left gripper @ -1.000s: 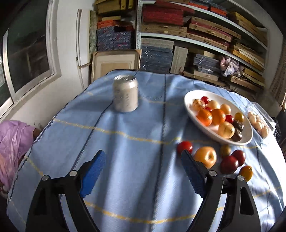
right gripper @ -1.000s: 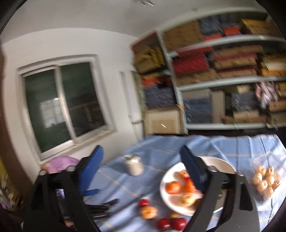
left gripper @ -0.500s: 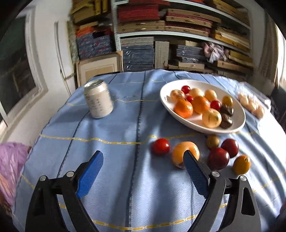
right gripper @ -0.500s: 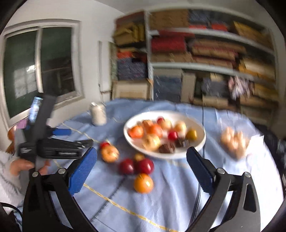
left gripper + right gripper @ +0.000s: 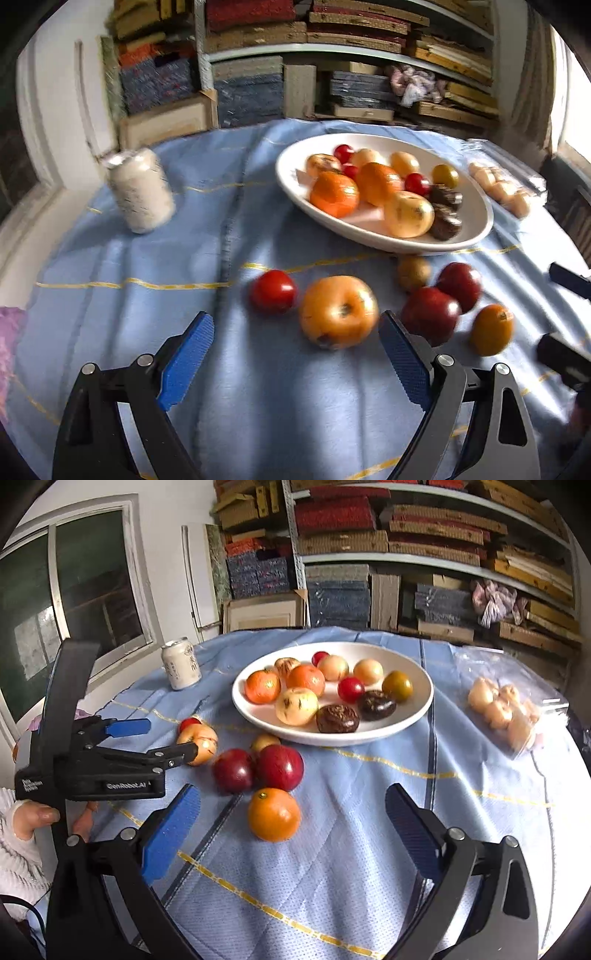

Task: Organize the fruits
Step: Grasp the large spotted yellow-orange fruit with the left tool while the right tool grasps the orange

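Your left gripper (image 5: 295, 343) and right gripper (image 5: 291, 819) both gape wide, empty, above loose fruit on the worktop (image 5: 351, 849)

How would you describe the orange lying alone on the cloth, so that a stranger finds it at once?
Start at the white plate of fruit on the blue tablecloth. In front of it lie loose fruits; two dark red apples sit together. The orange is just nearer than these, the only plain orange fruit.

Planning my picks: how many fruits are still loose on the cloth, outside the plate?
6: small red tomato, yellow apple, small brown fruit, two dark red apples, orange. None seem hidden.
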A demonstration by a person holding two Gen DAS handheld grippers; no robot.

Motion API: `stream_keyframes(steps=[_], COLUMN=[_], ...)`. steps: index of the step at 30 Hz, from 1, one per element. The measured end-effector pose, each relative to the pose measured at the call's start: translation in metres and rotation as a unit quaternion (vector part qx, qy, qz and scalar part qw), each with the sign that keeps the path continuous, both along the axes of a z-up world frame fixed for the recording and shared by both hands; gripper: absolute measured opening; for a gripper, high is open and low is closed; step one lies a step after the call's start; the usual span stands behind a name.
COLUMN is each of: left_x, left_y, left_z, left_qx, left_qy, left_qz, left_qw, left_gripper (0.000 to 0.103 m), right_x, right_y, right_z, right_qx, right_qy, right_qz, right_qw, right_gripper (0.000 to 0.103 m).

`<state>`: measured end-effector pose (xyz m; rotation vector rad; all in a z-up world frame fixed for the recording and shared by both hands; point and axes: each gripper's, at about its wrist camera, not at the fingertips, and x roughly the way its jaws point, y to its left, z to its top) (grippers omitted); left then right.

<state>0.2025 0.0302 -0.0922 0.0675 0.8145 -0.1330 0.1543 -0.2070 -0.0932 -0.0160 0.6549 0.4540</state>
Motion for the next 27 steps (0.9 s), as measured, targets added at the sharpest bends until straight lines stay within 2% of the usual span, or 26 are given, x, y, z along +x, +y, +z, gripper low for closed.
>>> stream_keyframes(steps=[7, 14, 18, 20, 21, 22, 27], left_x=[0.002, 0.012, 0.012, 0.012, 0.011, 0.011, 0.011], left_y=[-0.004, 0.005, 0.006, 0.003, 0.002, 0.003, 0.006], left_z=[-0.007, -0.017, -0.019, -0.019, -0.019, -0.019, -0.020], left_qx=[-0.011, -0.077, -0.068, -0.058, -0.055, -0.055, -0.059], left_qy=[0.003, 0.043, 0.042, 0.042, 0.042, 0.042, 0.048], left_qz=[-0.026, -0.029, -0.015, -0.016, -0.017, -0.016, -0.012], left_qw=[0.9996, 0.9956, 0.9967, 0.9973, 0.9975, 0.9975, 0.9970], left_gripper=[0.089, 0.089, 0.089, 0.091, 0.091, 0.092, 0.094], right_x=[0.007, 0.010, 0.010, 0.011, 0.013, 0.016, 0.022], right_y=[-0.004, -0.005, -0.001, 0.004, 0.007, 0.008, 0.009], right_z=[-0.004, -0.008, -0.010, -0.011, -0.013, -0.015, -0.019], right_qx=[0.009, 0.008, 0.006, 0.000, -0.004, -0.004, 0.009], right_qy=[0.020, 0.038, 0.042, 0.047, 0.056, 0.064, 0.081], right_qz=[-0.004, -0.007, 0.008, 0.018, 0.024, 0.027, 0.030], right_qw=[1.000, 0.999, 0.999, 0.999, 0.998, 0.998, 0.996], right_gripper=[0.098, 0.098, 0.098, 0.088, 0.072, 0.068, 0.068])
